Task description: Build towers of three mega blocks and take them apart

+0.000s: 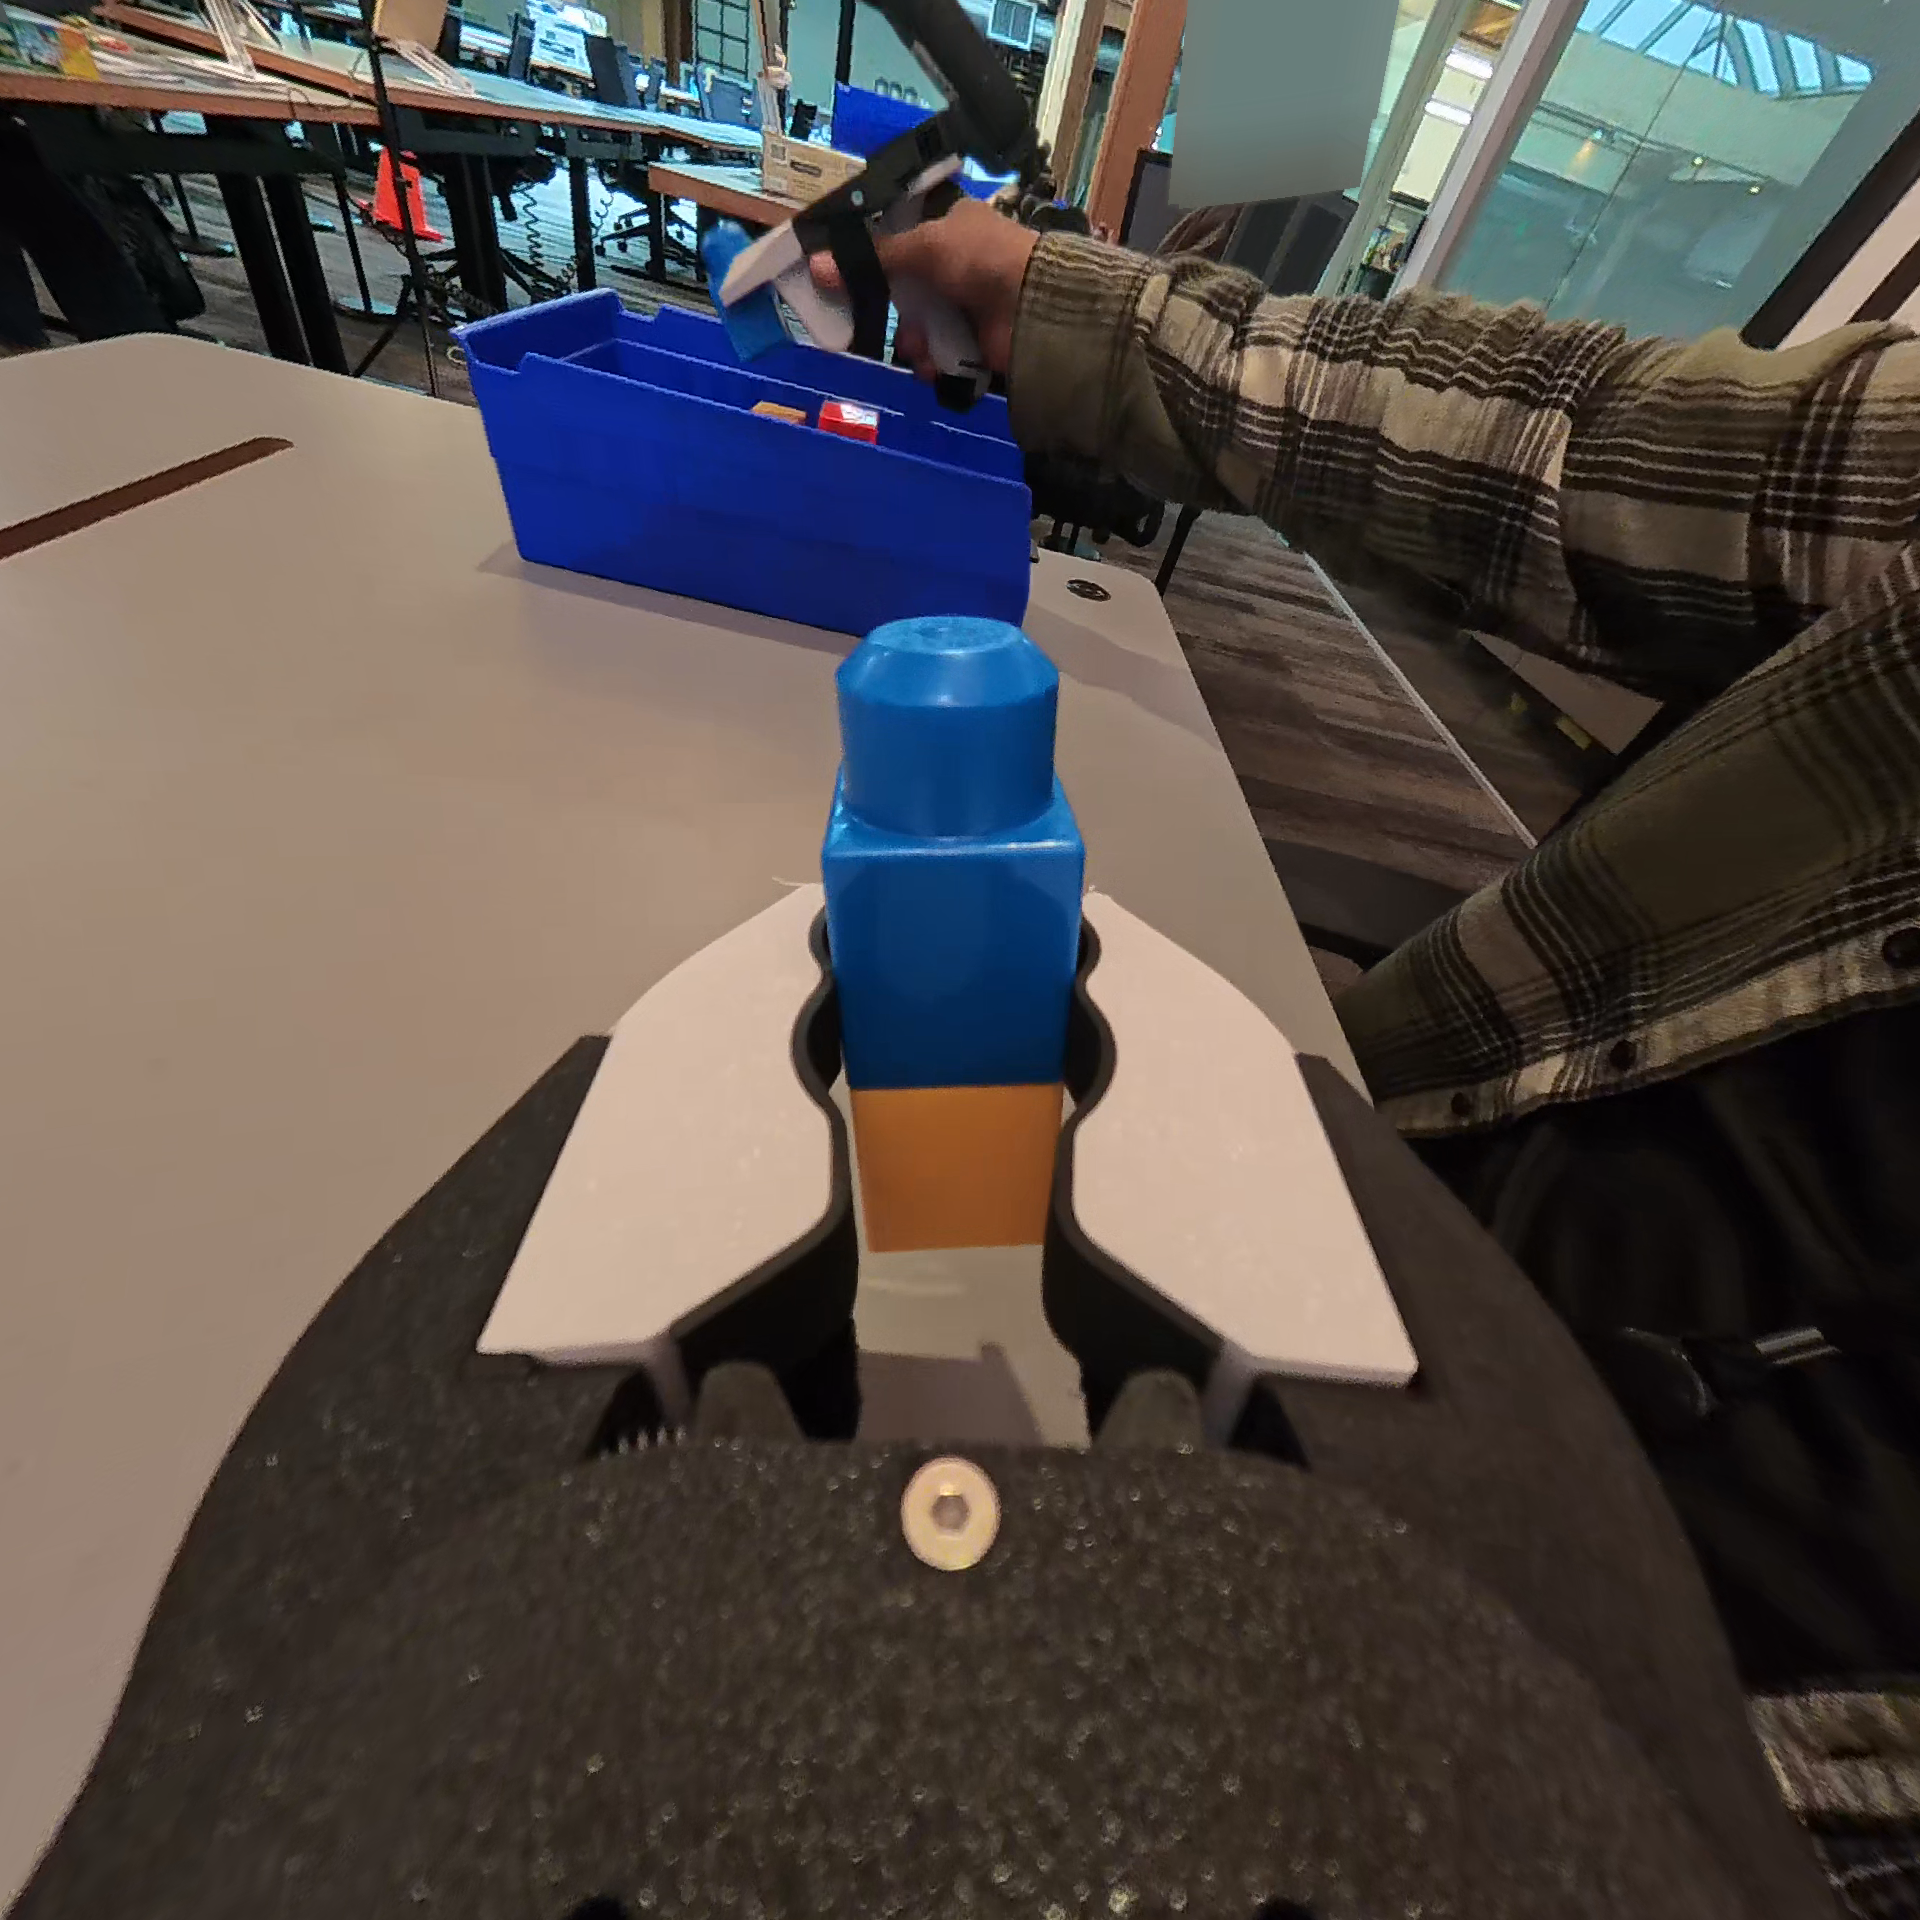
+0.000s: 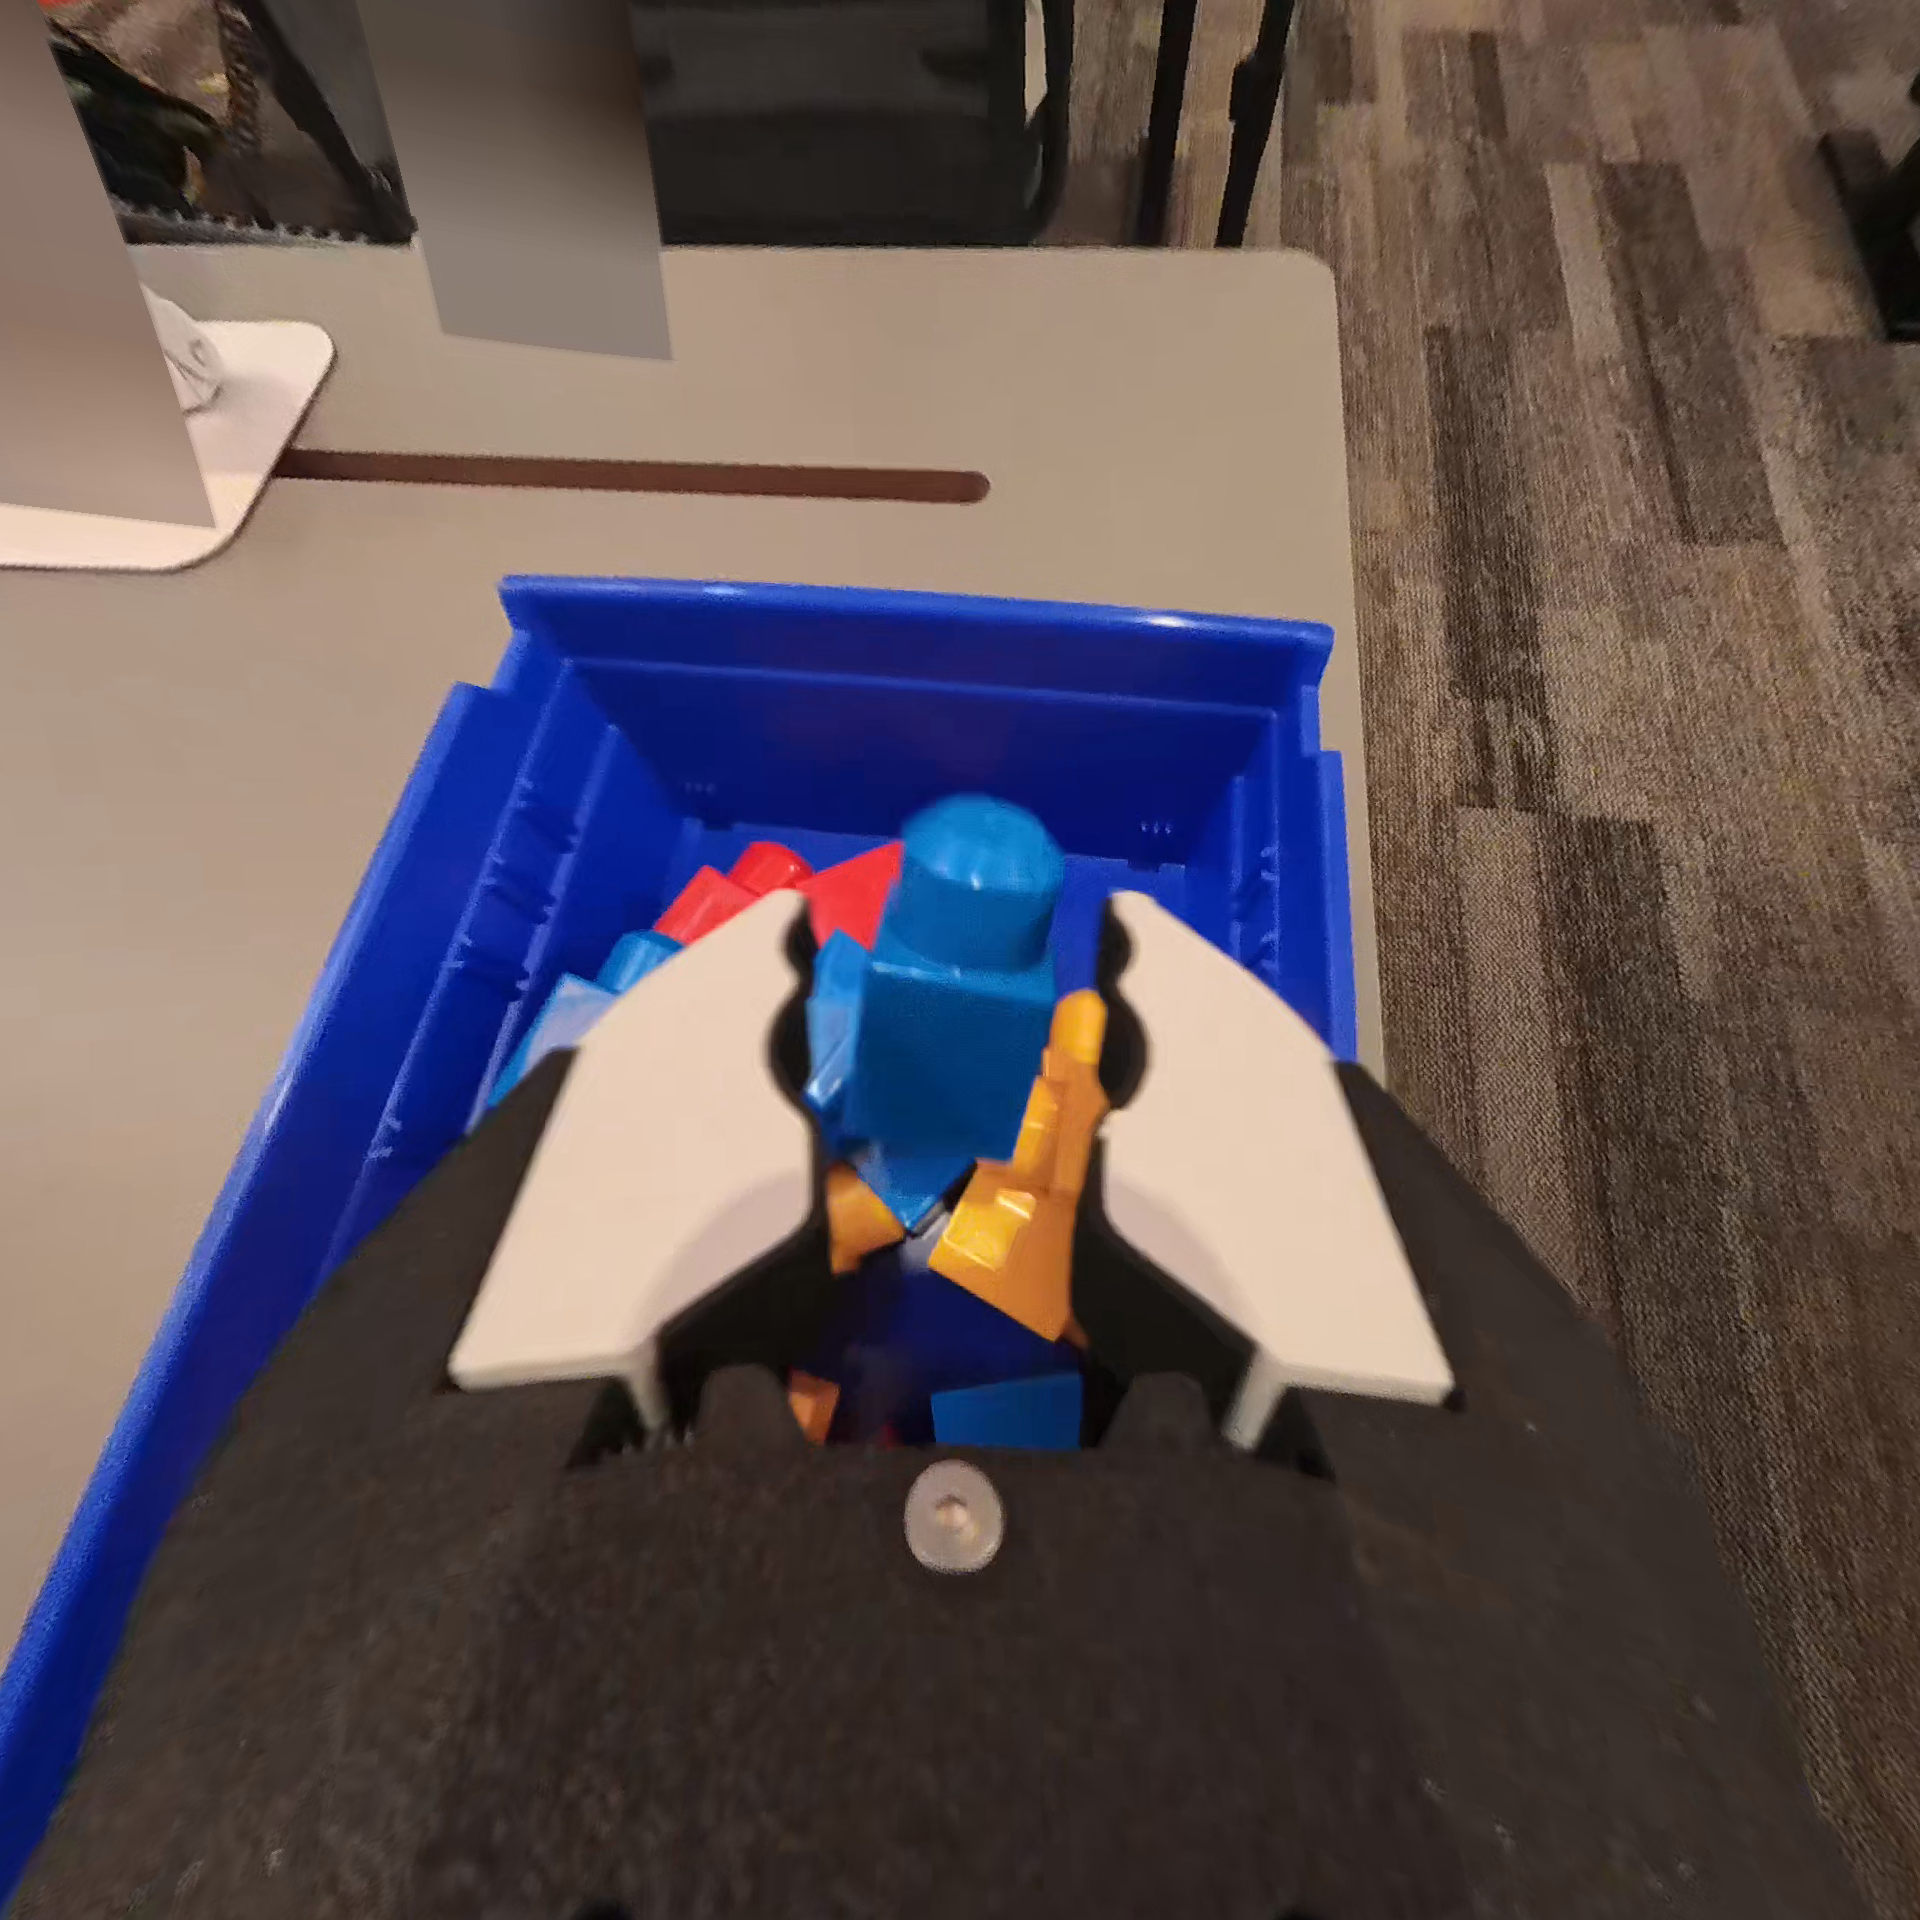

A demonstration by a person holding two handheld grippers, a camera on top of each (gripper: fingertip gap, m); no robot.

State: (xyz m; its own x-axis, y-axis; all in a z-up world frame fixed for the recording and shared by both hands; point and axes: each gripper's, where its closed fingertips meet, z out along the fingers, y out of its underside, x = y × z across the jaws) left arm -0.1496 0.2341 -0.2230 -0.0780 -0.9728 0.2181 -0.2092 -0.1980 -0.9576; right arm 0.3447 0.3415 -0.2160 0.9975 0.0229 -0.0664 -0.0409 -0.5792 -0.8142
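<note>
While my left tongs (image 1: 951, 997) clamp a two-block stack, blue block (image 1: 951, 894) pressed on an orange block (image 1: 954, 1169), I read this as a tower waiting for its third piece or being taken apart; I cannot tell which. The stack's long axis runs straight out along the fingers, stud pointing away toward the far side of the grey worktop (image 1: 364, 831), and the orange end sits nearest the camera. My right tongs (image 2: 956, 1018) are over the blue bin (image 2: 914, 634), far and right of the stack, with a single blue block (image 2: 961, 997) between the fingers, stud also pointing forward. In the right wrist view a gap seems to show beside the block on the right finger, so I cannot say whether those tongs are gripping it or have let go. Loose red blocks (image 2: 748, 883), blue and orange blocks (image 2: 1029, 1195) lie heaped in the bin beneath. If stacking comes next, I judge the single block's hollow base must meet the stack's stud, so the two long axes need lining up; the right hand has the farther reach to make.
</note>
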